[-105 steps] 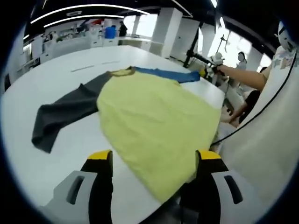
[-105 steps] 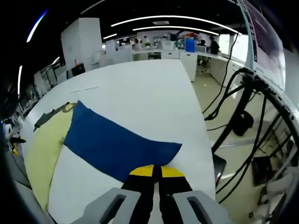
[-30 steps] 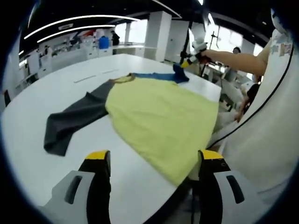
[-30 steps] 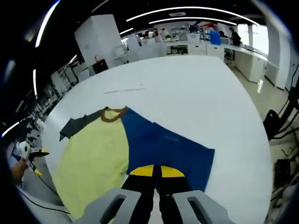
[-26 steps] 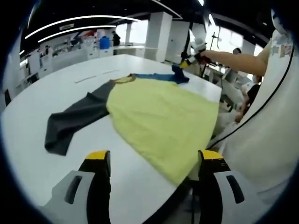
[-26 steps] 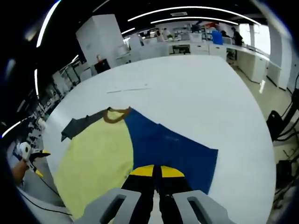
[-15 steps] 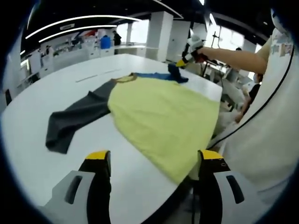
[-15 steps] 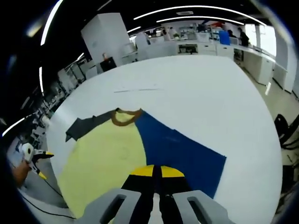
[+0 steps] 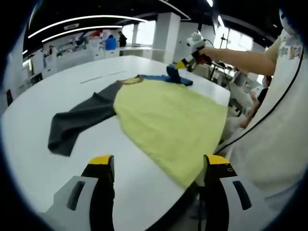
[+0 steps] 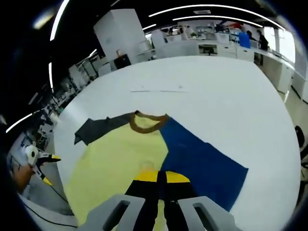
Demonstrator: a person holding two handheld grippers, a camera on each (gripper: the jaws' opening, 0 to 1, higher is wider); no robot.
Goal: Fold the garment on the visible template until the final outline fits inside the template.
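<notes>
**Right sleeve lifted for the first inward fold**

A yellow-bodied cloth shirt point(image 9: 171, 122) with a brown collar point(image 10: 147, 123) lies flat on the white counter point(image 9: 57, 91), its hem reaching the counter edge nearest the person. The dark grey sleeve point(image 9: 79, 120) is spread out flat to one side. The blue sleeve point(image 10: 204, 166) on the other side is gripped at its end by the right tool point(image 10: 161, 179), whose jaws are pressed together on the cloth; in the left gripper view this tool point(image 9: 185, 62) is raised above the counter with the sleeve end hanging from it. The left tool point(image 9: 156, 166) hovers near the hem with its jaws wide apart, holding nothing. No template outline can be made out on the counter.

Judged from this layout, the step in hand is carrying the blue sleeve across the yellow body. To do it well, the sleeve should travel low and be laid flat so that the crease falls along the shoulder seam. Pulling too hard would likely drag the whole shirt. The free left tool could pin the hem to steady it.
</notes>
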